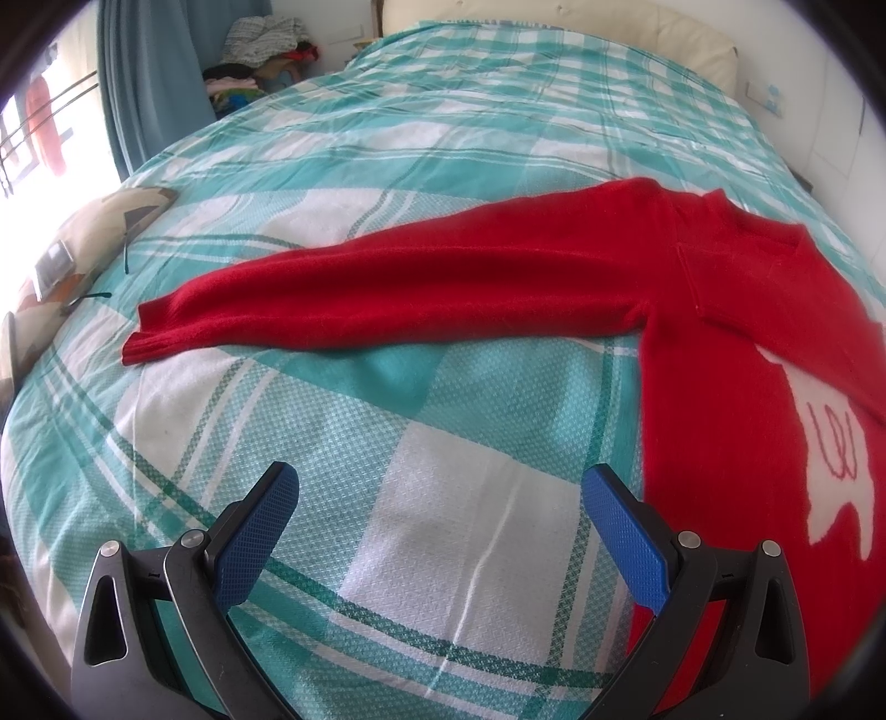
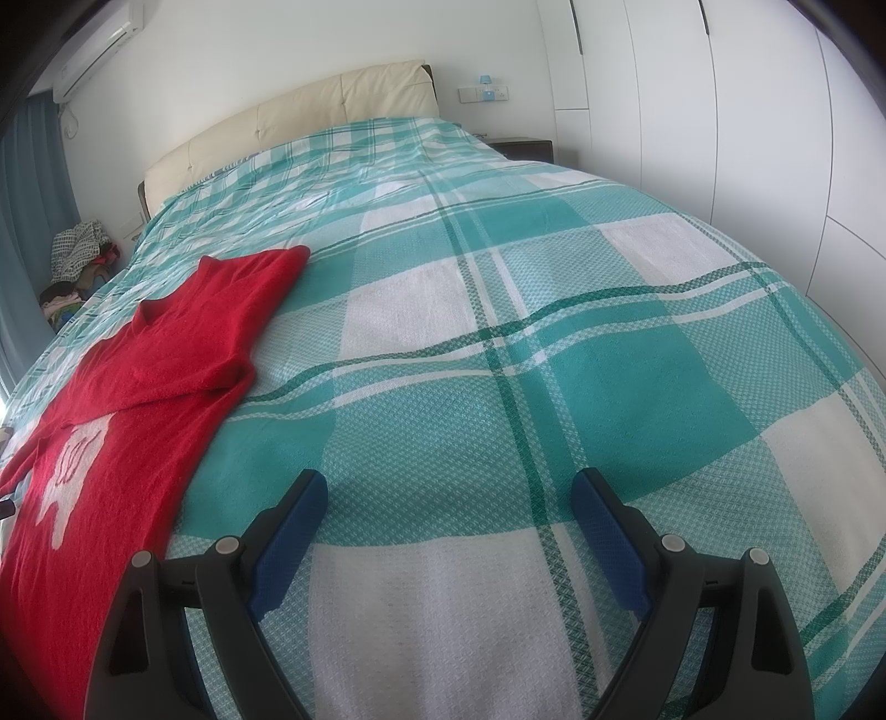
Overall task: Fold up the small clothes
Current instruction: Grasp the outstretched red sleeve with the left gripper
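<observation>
Red knitted sweater (image 1: 720, 343) with white motif lying flat on teal-and-white checked bed cover (image 2: 498, 343), one sleeve folded across chest, left claw (image 1: 440, 493) and right claw (image 2: 448, 493) spread wide, both holding nothing

A teal plaid bedspread (image 2: 498, 343) meets a cream headboard (image 2: 288, 116) beside white wardrobes (image 2: 720, 111).

A home bedroom. Wide bed (image 2: 554, 343) under a teal-and-white plaid cover, padded cream headboard (image 2: 288, 127) against the wall. Wall-mounted air conditioner (image 2: 99, 44) high in the corner, white built-in wardrobe doors (image 2: 720, 111) along one side, dark nightstand (image 2: 523, 148) by the bed. Blue curtains (image 1: 149, 83) at a bright window, heap of clothes (image 1: 260, 55) piled in the corner.
</observation>
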Demonstrator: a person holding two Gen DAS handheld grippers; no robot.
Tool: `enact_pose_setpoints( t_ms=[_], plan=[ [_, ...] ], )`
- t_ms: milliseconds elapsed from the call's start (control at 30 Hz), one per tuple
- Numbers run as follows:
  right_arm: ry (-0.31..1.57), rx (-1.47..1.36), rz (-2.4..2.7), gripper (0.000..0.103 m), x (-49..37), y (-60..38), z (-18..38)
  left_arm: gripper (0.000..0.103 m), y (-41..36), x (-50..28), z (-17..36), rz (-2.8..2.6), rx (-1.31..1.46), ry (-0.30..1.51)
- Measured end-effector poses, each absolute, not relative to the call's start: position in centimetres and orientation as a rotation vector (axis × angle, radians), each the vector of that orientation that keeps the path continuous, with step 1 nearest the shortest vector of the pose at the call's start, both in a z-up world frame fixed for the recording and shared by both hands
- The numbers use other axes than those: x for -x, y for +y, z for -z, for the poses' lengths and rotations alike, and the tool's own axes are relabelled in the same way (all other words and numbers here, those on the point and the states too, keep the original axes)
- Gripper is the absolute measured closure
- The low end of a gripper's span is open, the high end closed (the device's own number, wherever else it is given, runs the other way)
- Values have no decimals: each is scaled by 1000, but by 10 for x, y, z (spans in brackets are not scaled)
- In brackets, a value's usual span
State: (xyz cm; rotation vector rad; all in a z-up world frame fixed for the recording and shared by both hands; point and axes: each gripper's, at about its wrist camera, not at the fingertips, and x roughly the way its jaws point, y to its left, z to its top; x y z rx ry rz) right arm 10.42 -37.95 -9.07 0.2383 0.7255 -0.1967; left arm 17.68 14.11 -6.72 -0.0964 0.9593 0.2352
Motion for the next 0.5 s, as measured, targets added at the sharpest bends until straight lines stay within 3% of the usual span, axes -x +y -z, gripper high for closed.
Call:
enact_pose_setpoints(
  t_ms=[233, 500],
  plan=[
    [725, -240, 194, 14, -104, -380, 91, 0, 238, -165, 34, -198, 399, 852],
    [730, -234, 193, 12, -105, -377, 94, 1, 389, -191, 51, -404, 513, 953]
  ],
)
